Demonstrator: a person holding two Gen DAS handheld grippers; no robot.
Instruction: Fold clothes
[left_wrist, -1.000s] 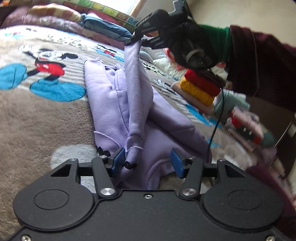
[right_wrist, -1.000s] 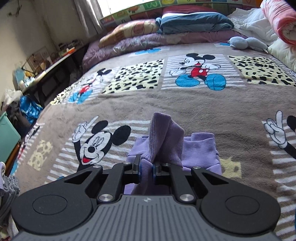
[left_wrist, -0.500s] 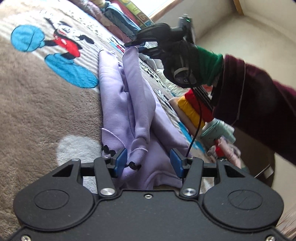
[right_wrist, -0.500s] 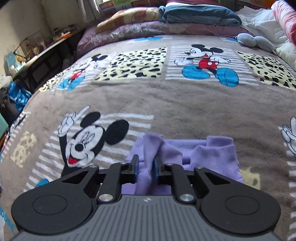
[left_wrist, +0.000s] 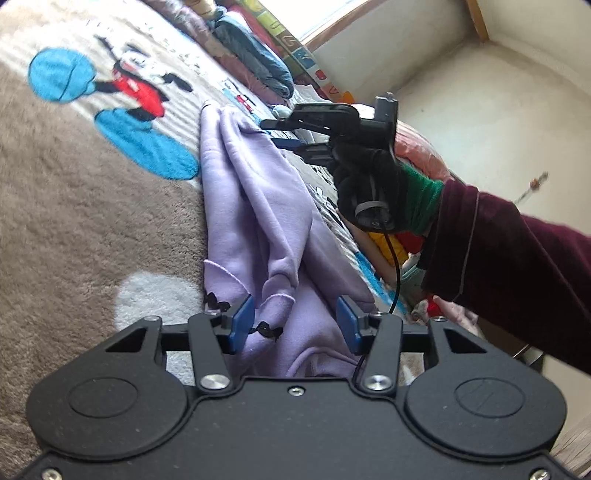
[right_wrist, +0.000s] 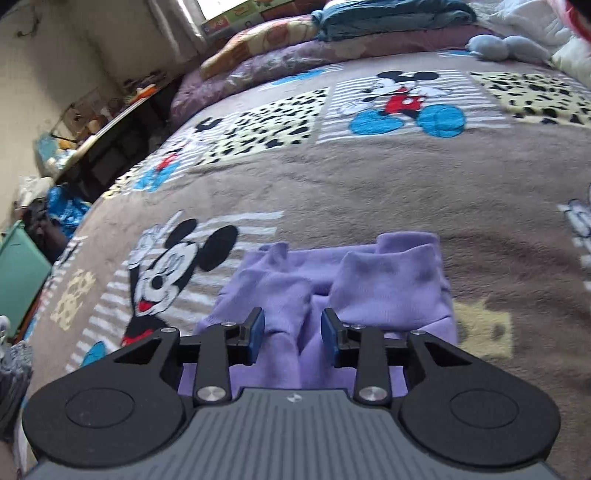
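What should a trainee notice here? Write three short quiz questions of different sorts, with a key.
1. True or false: the right claw is shut on the purple garment.
2. What does the garment lie on? A: a bare wooden floor. B: a cartoon-mouse blanket. C: a metal rack.
3. Fill the gap: the left claw is ____ (open or shut).

Key: 1 false, its jaws stand apart with the cloth loose between them; 2 B; 3 open.
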